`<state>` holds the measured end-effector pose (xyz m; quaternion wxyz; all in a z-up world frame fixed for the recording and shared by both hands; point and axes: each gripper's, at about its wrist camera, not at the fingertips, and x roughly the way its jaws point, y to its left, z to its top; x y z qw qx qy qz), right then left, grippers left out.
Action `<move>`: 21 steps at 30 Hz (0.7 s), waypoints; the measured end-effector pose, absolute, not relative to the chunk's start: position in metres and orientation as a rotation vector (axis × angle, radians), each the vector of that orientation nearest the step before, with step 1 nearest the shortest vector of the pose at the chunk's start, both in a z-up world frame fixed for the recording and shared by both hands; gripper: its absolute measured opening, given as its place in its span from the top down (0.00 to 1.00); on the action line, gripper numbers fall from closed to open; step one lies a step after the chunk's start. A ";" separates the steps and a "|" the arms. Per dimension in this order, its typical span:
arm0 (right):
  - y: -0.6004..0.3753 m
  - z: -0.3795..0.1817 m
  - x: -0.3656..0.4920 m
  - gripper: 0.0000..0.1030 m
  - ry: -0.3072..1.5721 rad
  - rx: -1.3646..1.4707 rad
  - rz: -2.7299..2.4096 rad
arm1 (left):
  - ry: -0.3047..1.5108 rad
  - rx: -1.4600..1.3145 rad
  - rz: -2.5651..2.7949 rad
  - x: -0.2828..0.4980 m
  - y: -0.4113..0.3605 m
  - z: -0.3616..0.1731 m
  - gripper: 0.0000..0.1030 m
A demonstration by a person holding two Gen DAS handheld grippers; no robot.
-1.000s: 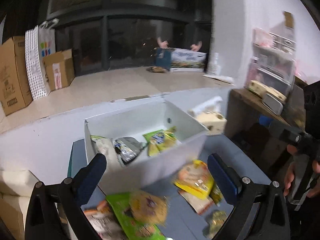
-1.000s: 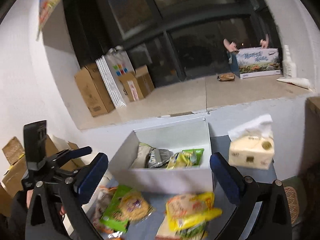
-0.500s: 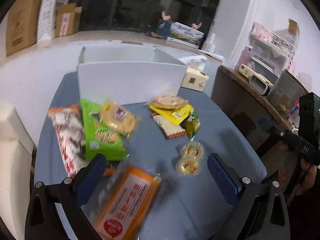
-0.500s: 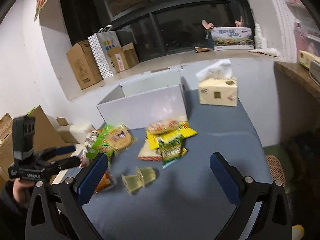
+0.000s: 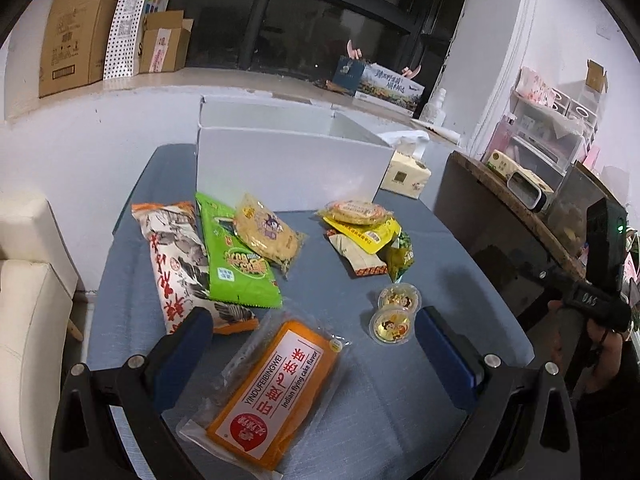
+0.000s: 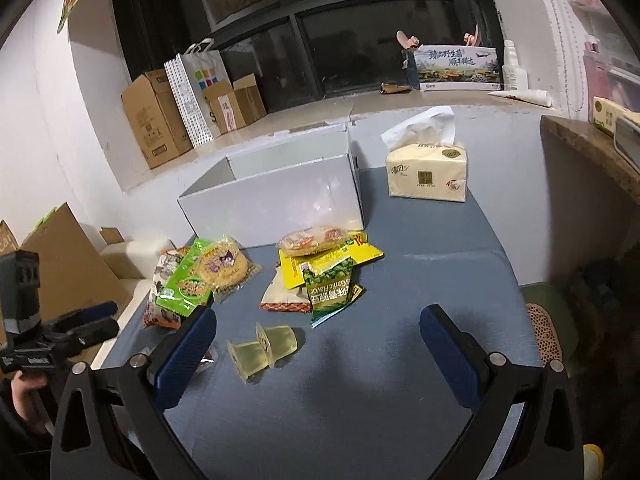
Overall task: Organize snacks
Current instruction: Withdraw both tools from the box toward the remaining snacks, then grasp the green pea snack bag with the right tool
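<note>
A white open box [image 5: 288, 160] [image 6: 276, 200] stands at the back of the blue table. Snack packs lie in front of it: an orange flying-cake pack [image 5: 276, 388], a green bag [image 5: 236, 260], a round noodle pack [image 5: 266, 234], a long orange-white bag [image 5: 180, 268], a yellow pile [image 5: 364, 228] [image 6: 320, 252], a green garlic pea bag [image 6: 330, 284], two jelly cups [image 5: 394, 312] [image 6: 264, 348]. My left gripper [image 5: 312, 348] is open above the orange pack. My right gripper [image 6: 316, 344] is open above the jelly cups.
A tissue pack [image 6: 426, 172] [image 5: 404, 176] stands right of the box. A wooden shelf [image 5: 516, 200] with containers runs along the right. Cardboard boxes [image 6: 160, 120] sit on the window ledge. A cream seat [image 5: 28, 292] is at the left.
Both grippers pulled back and up from the white box. The view now takes in the whole table, and the box's inside is no longer visible. Both grippers stay open.
</note>
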<state>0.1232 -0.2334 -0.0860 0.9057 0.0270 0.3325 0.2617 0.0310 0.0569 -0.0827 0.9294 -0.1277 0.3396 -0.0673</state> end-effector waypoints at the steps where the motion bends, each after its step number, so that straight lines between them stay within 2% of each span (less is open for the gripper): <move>1: -0.232 -0.087 0.123 0.00 0.690 0.050 0.544 | 0.696 -0.262 -0.139 0.031 0.057 -0.082 0.00; 11: -0.210 -0.113 0.143 0.00 0.726 -0.062 0.565 | 0.671 -0.259 -0.124 0.023 0.062 -0.073 0.00; 21: -0.183 -0.148 0.204 0.00 0.809 -0.052 0.590 | 0.654 -0.268 -0.099 0.020 0.072 -0.068 0.00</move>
